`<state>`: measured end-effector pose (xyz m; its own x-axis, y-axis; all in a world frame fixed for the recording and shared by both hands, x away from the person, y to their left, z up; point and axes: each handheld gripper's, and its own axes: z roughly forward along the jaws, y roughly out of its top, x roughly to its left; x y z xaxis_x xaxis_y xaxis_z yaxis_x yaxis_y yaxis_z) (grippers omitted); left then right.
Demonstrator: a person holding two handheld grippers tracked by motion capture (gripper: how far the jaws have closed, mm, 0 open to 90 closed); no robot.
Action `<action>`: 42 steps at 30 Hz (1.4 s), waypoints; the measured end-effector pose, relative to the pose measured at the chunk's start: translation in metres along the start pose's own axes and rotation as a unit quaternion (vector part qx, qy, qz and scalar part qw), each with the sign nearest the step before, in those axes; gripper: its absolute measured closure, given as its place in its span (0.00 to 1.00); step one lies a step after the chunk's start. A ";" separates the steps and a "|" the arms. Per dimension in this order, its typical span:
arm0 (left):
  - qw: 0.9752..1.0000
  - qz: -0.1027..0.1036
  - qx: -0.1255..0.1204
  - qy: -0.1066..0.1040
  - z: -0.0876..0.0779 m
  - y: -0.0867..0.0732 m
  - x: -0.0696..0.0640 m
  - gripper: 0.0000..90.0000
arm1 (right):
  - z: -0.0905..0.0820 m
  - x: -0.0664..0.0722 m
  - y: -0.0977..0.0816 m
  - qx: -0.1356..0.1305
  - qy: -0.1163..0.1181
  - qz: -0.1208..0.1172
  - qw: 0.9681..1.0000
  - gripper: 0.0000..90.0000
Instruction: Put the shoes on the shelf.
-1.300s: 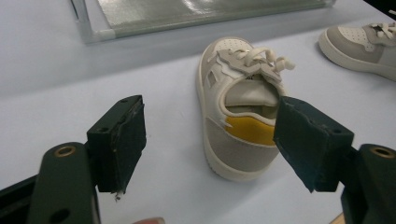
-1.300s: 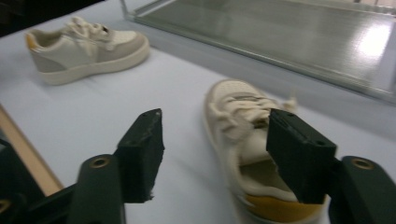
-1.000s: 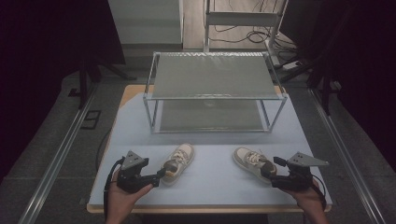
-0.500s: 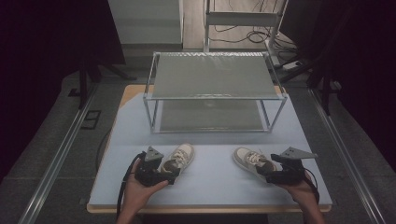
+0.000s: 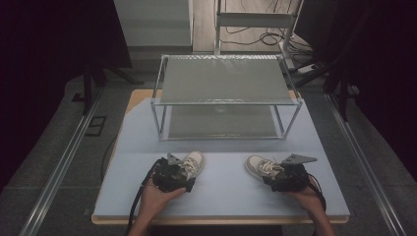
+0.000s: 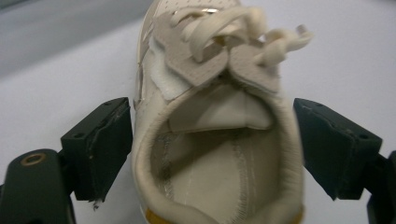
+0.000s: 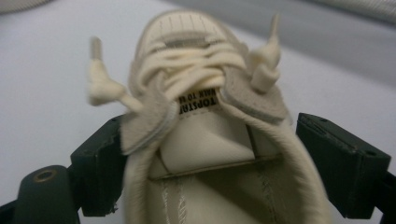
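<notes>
Two shoes sit on the desk [image 5: 221,196], in front of a two-tier rack [image 5: 226,98]. The left shoe [image 5: 192,164] lies left of centre and the right shoe [image 5: 259,166] right of centre, well apart.

Left hand-held gripper [image 5: 173,176]: it is set at the heel end of the left shoe. In the left gripper view the jaws have just been opening and now stand wide, one on each side of the shoe's collar [image 6: 215,154]. A gap shows at the right jaw. At the left jaw, contact cannot be told. No squeeze is seen.

Right hand-held gripper [image 5: 284,178]: likewise set at the heel of the right shoe. Its jaws have also just been opening. They straddle the collar [image 7: 219,158] unclamped.

Step judged in hand: the approach to a two-handed pick-up, with both shoes bracketed but neither yet gripped.

Next move, as judged: each pair of jaws is to be closed on the collar walls. The soft upper will likely yield, so a firm hold low on the heel is called for before lifting. The rack is a probable destination, though that is only a guess.
</notes>
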<state>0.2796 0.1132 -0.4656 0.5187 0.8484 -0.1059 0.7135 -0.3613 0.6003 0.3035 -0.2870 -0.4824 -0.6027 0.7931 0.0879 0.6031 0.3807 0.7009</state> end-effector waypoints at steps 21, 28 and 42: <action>1.000 -0.007 0.017 0.004 0.014 -0.005 0.001 0.29 | 0.000 0.000 0.000 -0.006 0.016 0.005 1.000 0.29; 1.000 -0.002 0.007 0.000 0.013 -0.008 0.002 0.31 | -0.001 0.001 0.000 -0.009 0.016 0.007 1.000 0.31; 0.999 -0.009 -0.026 -0.020 0.002 -0.008 0.005 0.32 | -0.009 0.005 0.004 -0.029 0.021 0.021 0.999 0.31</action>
<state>0.2772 0.1192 -0.4725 0.5252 0.8382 -0.1473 0.6977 -0.3250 0.6384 0.2985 -0.2861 -0.4733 -0.5988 0.7873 0.1473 0.5982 0.3173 0.7359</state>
